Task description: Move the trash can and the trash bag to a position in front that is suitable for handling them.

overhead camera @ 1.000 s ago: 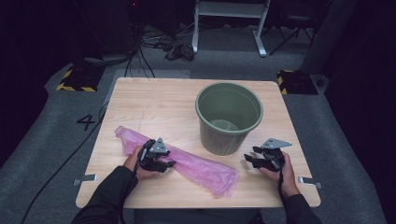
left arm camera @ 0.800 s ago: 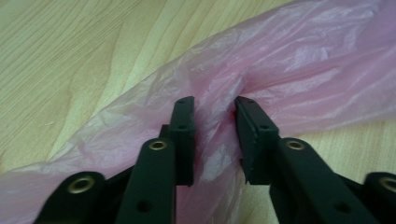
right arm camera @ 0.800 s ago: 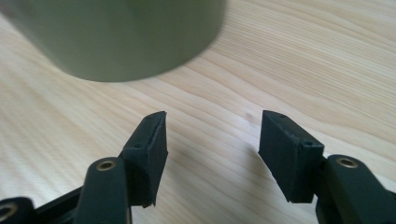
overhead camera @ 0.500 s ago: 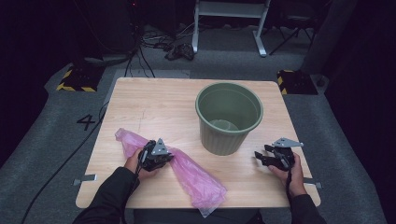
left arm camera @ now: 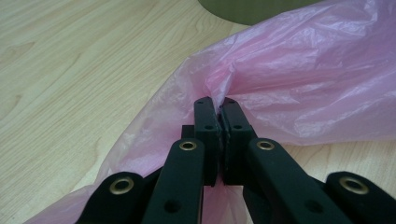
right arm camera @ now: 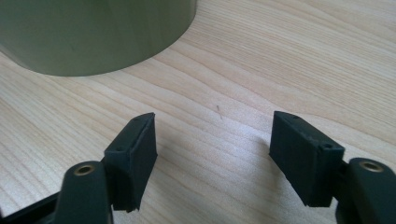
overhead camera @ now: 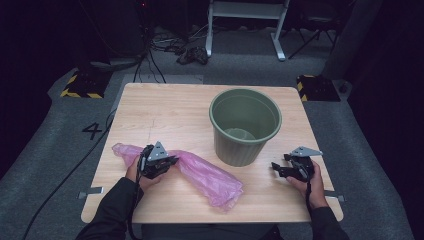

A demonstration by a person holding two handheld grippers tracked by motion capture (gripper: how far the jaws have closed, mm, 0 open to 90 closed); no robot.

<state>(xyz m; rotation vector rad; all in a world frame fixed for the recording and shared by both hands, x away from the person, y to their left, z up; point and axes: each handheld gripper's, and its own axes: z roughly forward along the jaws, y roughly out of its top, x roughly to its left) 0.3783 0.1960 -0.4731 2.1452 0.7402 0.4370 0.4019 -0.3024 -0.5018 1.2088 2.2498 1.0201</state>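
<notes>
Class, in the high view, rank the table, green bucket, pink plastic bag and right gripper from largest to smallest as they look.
1. table
2. green bucket and pink plastic bag: too alike to rank
3. right gripper

In the left gripper view the pink bag runs off the right and bottom edges, the green bucket is cut by the top edge, and the left tongs hide the pinched fold of film.

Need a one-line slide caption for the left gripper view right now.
Left gripper shut on a fold of the pink plastic bag on the wooden table.
</notes>
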